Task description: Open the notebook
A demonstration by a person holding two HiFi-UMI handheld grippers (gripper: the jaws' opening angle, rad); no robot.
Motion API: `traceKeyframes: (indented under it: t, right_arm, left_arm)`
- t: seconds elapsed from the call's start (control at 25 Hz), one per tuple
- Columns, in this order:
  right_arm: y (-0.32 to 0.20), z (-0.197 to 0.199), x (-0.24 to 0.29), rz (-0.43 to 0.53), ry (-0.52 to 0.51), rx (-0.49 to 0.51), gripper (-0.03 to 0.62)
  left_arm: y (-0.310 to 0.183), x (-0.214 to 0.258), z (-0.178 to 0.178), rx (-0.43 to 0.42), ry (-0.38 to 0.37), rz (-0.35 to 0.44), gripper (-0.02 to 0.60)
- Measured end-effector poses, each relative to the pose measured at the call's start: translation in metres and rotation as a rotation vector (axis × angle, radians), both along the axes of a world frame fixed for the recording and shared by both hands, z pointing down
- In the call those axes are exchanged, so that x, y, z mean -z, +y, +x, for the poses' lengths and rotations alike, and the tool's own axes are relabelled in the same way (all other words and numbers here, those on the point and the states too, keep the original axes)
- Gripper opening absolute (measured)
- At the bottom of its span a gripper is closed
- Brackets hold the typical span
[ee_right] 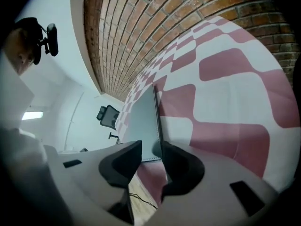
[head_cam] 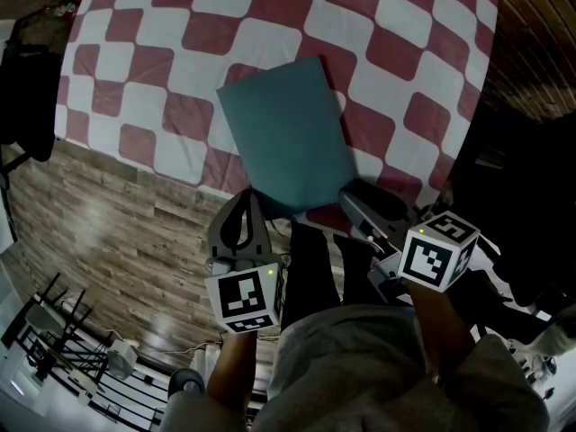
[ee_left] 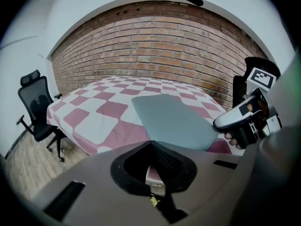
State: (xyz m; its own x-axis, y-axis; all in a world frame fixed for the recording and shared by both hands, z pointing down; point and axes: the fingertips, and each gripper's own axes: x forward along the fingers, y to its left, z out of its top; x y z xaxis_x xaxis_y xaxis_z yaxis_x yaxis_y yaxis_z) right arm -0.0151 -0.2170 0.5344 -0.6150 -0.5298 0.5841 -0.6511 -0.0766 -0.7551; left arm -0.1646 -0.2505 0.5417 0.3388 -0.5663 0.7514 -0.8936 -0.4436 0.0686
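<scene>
The counter (head_cam: 162, 25), checked red and white, fills the upper part of your head view. A closed teal notebook (head_cam: 288, 133) lies at its near edge. The notebook's long axis runs away from you and leans slightly left, and its near end seems to reach just past the edge.

Your right hand-held gripper (ee_right: 151, 150) is the nearer one. It is rolled on its side with its jaws a narrow gap apart, and the notebook's near right corner shows in that gap, so the cover lies straight ahead of it. Your left hand-held gripper (ee_left: 150, 144) has its tips together on nothing, just short of the near left corner.
</scene>
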Motion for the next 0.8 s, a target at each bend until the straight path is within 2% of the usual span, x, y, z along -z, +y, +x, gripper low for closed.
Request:
traceKeyframes:
  t: [0.12,0.24,0.36,0.44,0.64,0.8]
  right_arm:
    - [0.001,-0.002,0.008,0.011,-0.057,0.020,0.141]
    - [-0.004,0.005,0.020,0.025,-0.141,0.001,0.141]
    - [-0.007,0.019,0.015,0.025,-0.112,-0.015,0.141]
    - [-0.005,0.028,0.009,0.009,-0.099,-0.035,0.140]
    - [-0.012,0.033,0.026,0.055,-0.223,-0.074,0.140]
    - [-0.017,0.022,0.049,0.110,-0.282,-0.061,0.138]
  left_arm:
    - [0.000,0.001,0.001,-0.007,-0.026,0.007,0.008]
    - [0.001,0.001,0.009,-0.022,-0.007,-0.009,0.008]
    - [0.000,0.001,0.023,-0.050,-0.019,0.000,0.008]
    - [-0.002,0.002,0.032,-0.058,0.002,0.003,0.008]
    - [-0.006,0.002,0.043,-0.073,0.045,-0.008,0.008]
    - [-0.002,0.004,0.046,-0.092,0.135,-0.034,0.008]
